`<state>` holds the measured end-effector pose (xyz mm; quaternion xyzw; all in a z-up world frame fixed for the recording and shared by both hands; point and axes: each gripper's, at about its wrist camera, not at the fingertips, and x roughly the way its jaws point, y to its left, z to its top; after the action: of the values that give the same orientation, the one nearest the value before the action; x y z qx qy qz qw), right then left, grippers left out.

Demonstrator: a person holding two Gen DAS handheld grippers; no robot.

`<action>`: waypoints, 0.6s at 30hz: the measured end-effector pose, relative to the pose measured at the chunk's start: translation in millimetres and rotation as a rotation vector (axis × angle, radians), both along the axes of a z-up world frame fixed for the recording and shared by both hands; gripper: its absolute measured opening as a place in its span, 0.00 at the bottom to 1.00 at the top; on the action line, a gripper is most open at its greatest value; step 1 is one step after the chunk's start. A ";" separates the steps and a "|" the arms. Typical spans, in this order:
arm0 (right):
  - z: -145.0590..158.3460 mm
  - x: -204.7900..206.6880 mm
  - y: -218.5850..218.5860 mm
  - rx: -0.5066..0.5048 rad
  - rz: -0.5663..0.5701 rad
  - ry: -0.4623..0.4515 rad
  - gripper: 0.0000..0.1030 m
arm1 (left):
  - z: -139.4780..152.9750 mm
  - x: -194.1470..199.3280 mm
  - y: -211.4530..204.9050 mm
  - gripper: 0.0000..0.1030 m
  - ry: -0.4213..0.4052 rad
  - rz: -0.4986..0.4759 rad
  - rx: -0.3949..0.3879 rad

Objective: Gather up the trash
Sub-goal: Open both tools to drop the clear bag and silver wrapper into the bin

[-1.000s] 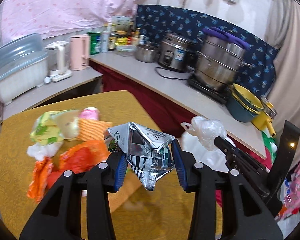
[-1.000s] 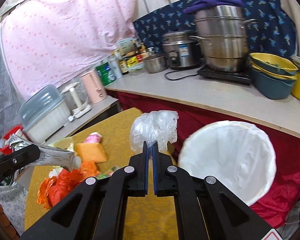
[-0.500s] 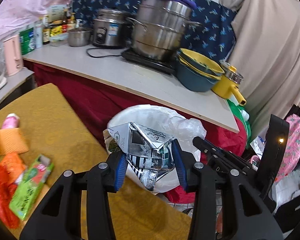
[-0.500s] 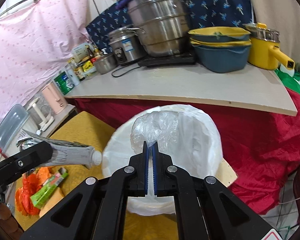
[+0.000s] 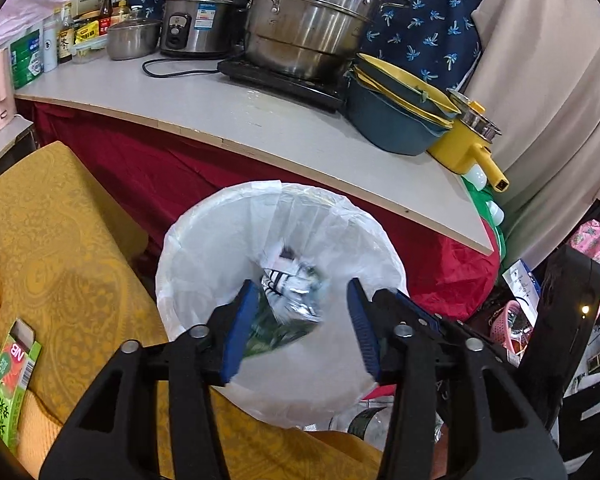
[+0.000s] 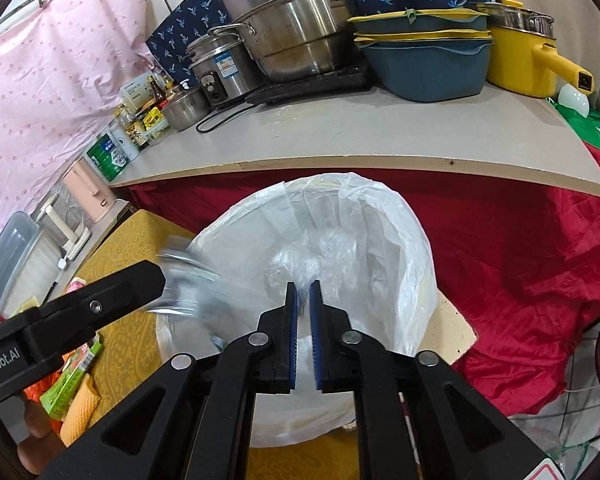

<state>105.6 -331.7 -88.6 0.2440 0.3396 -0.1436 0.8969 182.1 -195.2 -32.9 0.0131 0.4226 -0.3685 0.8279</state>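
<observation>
Both grippers' jaws have just parted: left gripper (image 5: 300, 324) drops the foil wrapper (image 5: 290, 294), right gripper (image 6: 305, 314) releases clear plastic (image 6: 320, 256) into the lined bin (image 5: 204, 240) at frame centre.

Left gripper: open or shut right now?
Open. The left gripper has its blue-padded fingers spread wide above the white-lined trash bin, and the blurred foil wrapper sits between them, touching neither.

The left tool (image 5: 300, 320) hangs with jaws spread wide over the white-lined bin (image 5: 204, 240). A blurred silver wrapper (image 5: 292, 296) lies between them, inside the bin. A green carton (image 5: 10, 376) rests on the yellow counter (image 5: 60, 220).
</observation>
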 end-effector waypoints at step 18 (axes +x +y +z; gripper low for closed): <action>40.3 -0.3 33.5 -0.047 0.017 -0.058 0.43 | 38.4 -1.7 57.0 0.68 -0.128 0.187 0.027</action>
<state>105.2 -298.2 -48.4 0.2243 0.3121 -0.1367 0.9130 180.5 -138.2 5.5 0.0081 0.3733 -0.2823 0.8837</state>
